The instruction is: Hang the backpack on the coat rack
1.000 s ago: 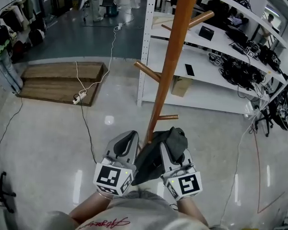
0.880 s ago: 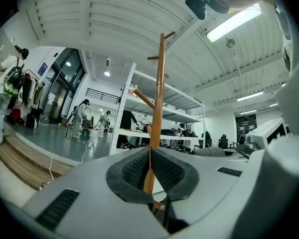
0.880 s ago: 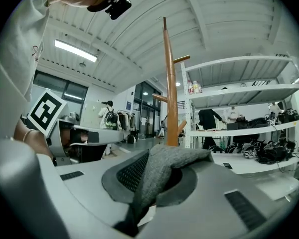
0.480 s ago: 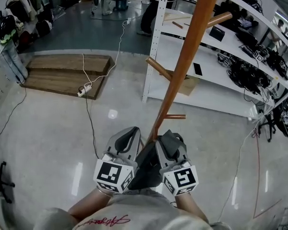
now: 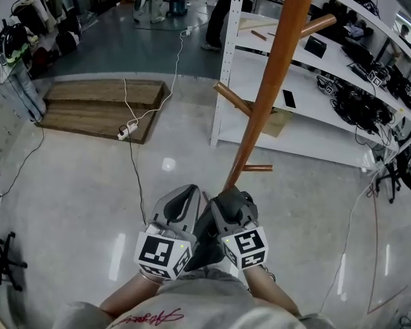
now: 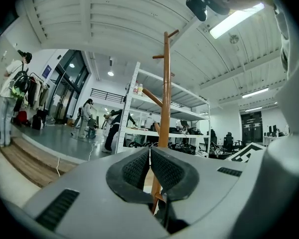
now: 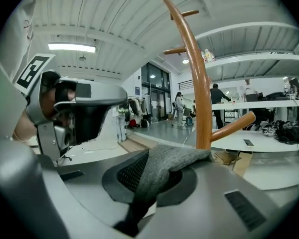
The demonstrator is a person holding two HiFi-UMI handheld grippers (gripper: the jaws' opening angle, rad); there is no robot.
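Backpack (image 5: pixel 207 242) sat pinched in your right tool (image 5: pixel 231 196); left tool (image 5: pixel 185 192) pressed together; coat rack (image 5: pixel 267 81) directly ahead, shelving (image 5: pixel 225 67) behind.

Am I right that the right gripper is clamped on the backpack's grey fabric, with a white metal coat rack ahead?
Not quite: the coat rack is brown wood, as the right gripper view shows; the right gripper does clamp the backpack.

rack (image 5: pixel 274 74): brown wooden pole, upright, short pegs slanting up at several heights | backpack (image 5: pixel 205 236): dark grey cloth, bunched, held off the floor, just before the rack's foot, on no peg yet
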